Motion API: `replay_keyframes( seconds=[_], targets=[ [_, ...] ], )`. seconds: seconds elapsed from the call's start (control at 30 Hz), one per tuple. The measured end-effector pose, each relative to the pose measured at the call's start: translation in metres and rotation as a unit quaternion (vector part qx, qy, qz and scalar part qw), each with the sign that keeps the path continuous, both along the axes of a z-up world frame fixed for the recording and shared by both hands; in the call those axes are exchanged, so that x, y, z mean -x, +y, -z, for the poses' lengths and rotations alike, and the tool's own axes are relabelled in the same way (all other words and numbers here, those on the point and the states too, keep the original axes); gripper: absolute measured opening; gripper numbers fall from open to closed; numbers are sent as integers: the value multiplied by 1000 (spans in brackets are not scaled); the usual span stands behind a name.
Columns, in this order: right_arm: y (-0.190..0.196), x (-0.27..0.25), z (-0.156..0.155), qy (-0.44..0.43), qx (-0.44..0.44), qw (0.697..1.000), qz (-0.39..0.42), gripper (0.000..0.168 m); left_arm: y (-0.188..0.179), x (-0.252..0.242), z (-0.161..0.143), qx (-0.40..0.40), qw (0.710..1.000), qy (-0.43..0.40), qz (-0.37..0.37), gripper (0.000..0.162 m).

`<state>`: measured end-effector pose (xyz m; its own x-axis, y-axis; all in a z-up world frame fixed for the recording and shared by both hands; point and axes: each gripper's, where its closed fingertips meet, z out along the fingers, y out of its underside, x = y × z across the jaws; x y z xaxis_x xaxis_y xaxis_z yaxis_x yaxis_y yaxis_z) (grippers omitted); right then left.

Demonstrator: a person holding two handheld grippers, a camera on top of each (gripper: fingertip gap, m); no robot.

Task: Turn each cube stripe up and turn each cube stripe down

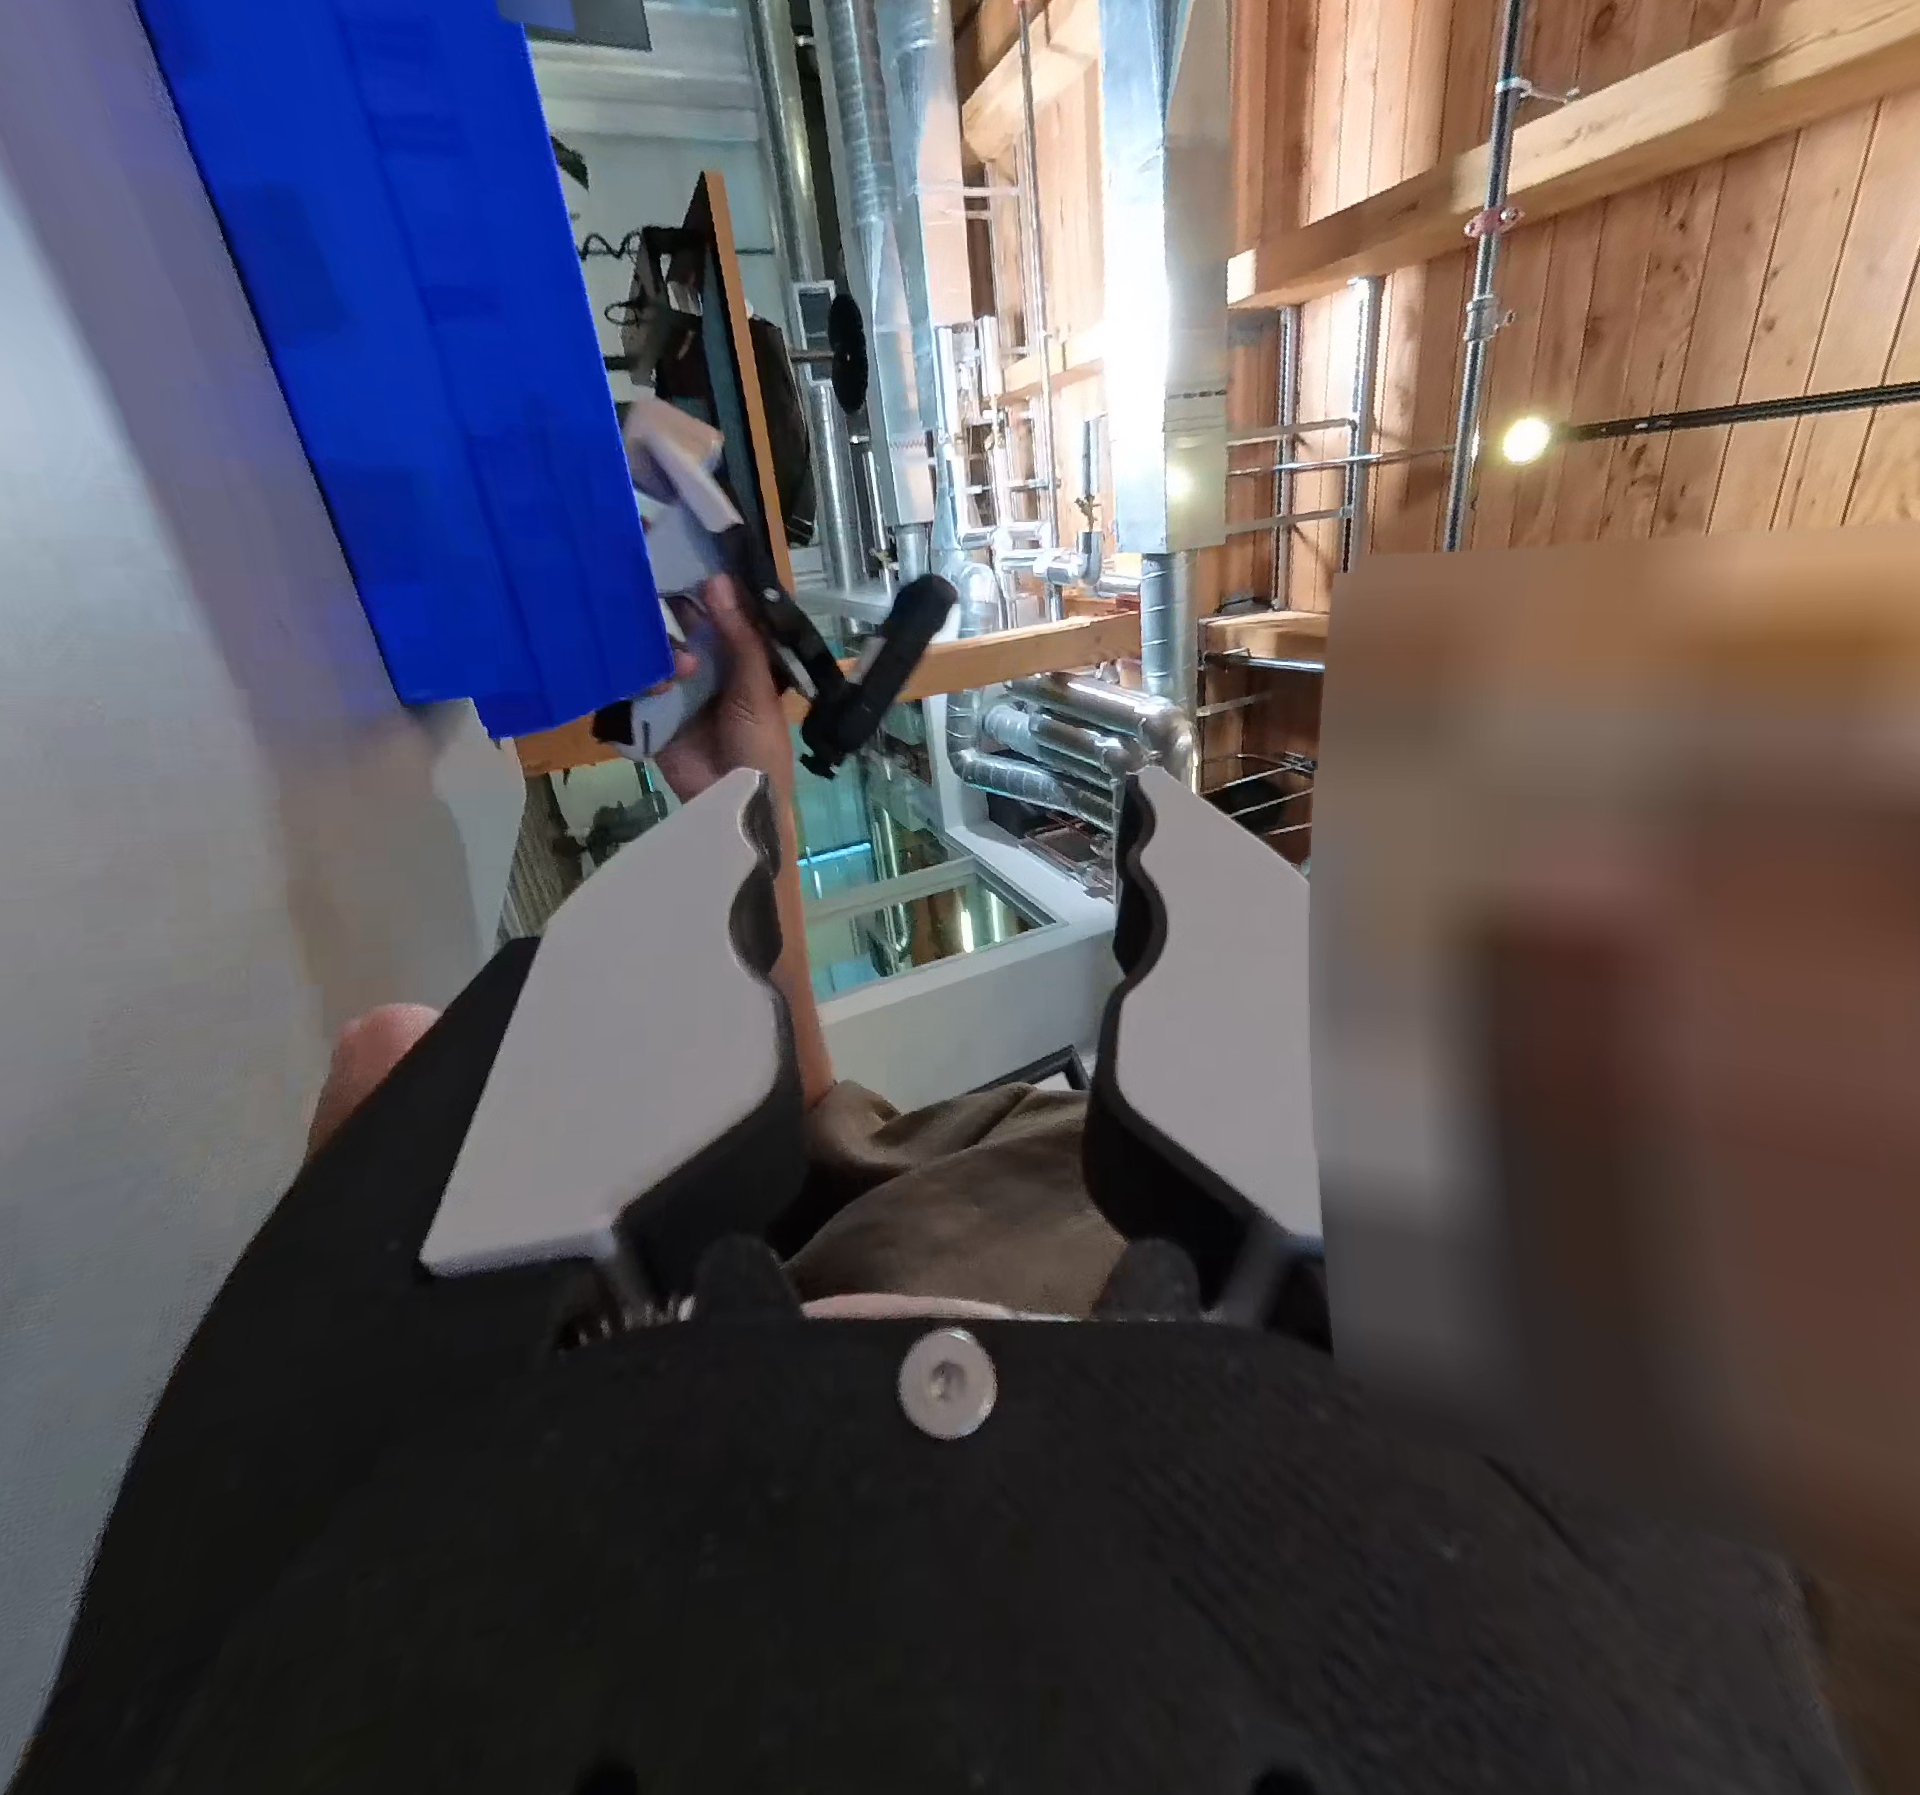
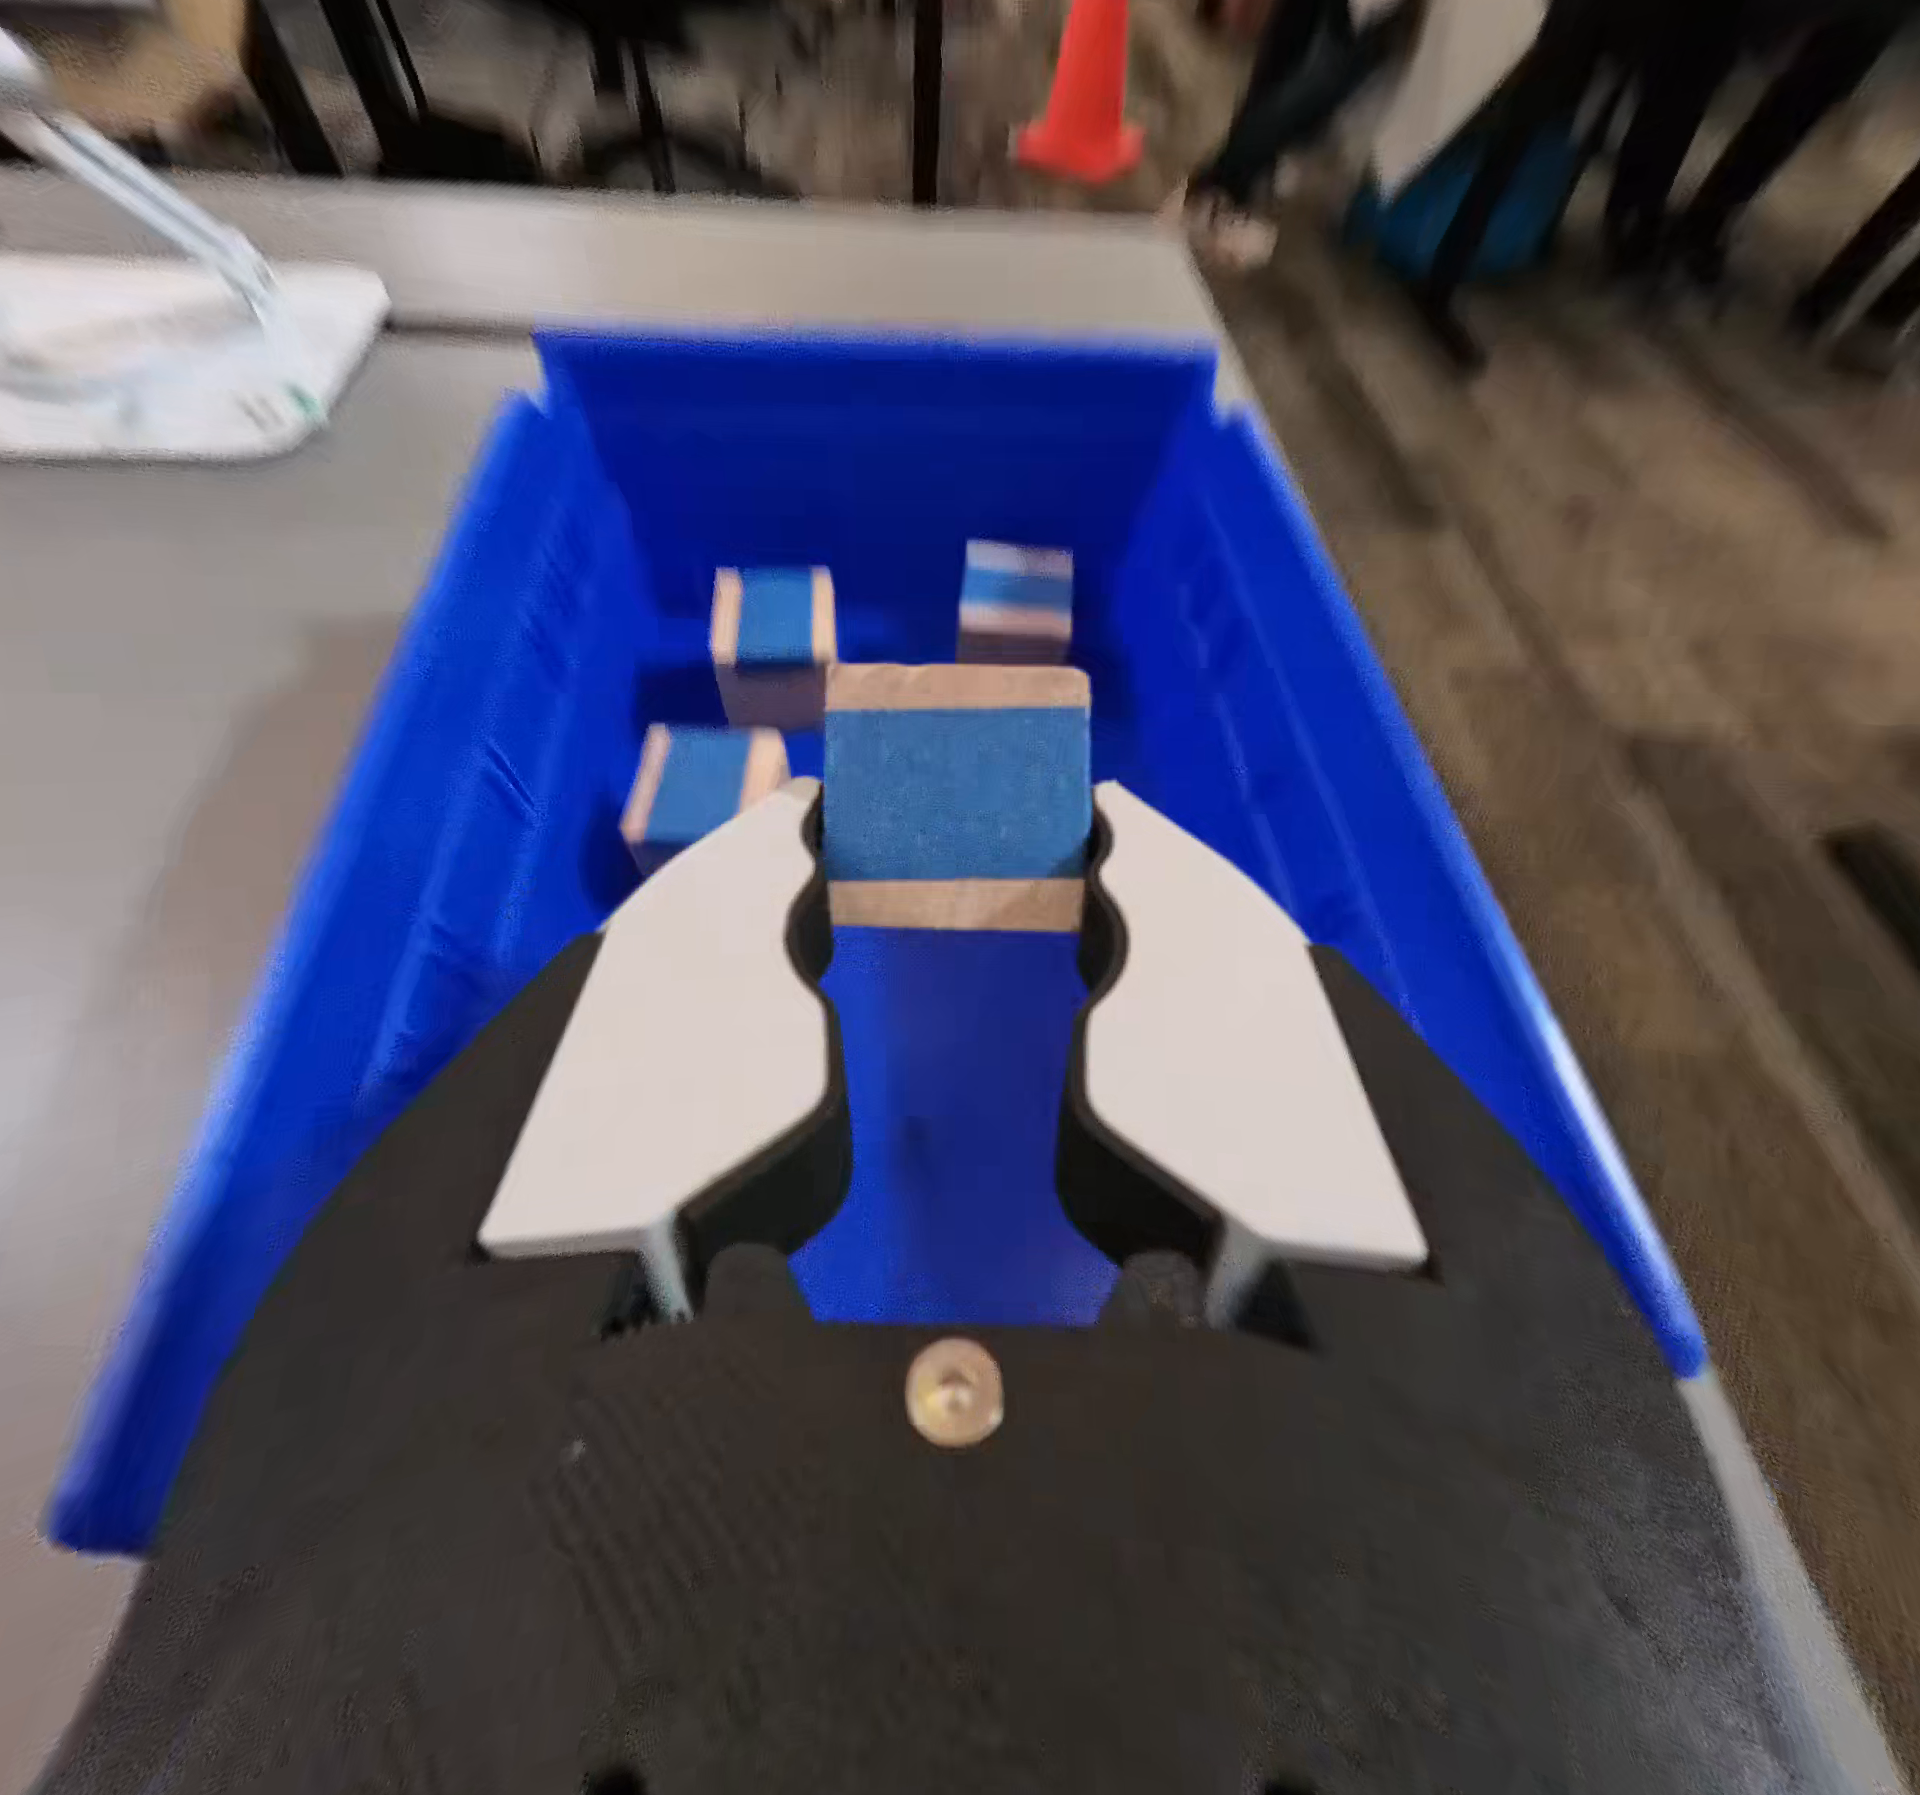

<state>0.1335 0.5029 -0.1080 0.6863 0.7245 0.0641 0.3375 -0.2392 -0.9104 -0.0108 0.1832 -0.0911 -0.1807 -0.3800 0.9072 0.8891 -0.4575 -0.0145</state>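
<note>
Wood-plank wall and silver ducts fill the left wrist view, which is rolled sideways. Left gripper is spread wide w/ nothing between its fingers, up in the air. Blue bin shows along the left edge against the pale table. Farther off, the other gripper, seen from outside in a person's hand, has a wooden cube at its tip, next to the bin's rim.

Right wrist view, blurry: grey table w/ the blue bin on it, near the right edge; carpet and an orange cone beyond. Right gripper clamps a wooden cube by its sides, blue stripe facing up at the camera, held above the bin floor. Three more cubes sit on the bin floor further in: one far left, one far right, one nearer left, just beside the left fingertip. All three show blue tape on top.
</note>
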Motion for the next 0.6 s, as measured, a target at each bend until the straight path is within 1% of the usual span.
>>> replay_keyframes(
  seconds=[0.1, 0.2, 0.37, 0.6],
  targets=[
    [7, -15, 41, -44, 95, 994, 11, 46, 1, -3, 4, 5, 1000, -14, 9, 63],
    [9, -22, 63, -82, 150, 985, 13, 47, 3, 0, 5, 8, 1000, -16, 5, 63],
    [4, -19, 84, -85, 213, 973, 1, 46, 4, 6, 6, 9, 1000, -16, -3, 63],
    [4, -23, 89, -107, 217, 970, 2, 47, 5, 6, 9, 12, 1000, -22, 2, 63]
  ],
)
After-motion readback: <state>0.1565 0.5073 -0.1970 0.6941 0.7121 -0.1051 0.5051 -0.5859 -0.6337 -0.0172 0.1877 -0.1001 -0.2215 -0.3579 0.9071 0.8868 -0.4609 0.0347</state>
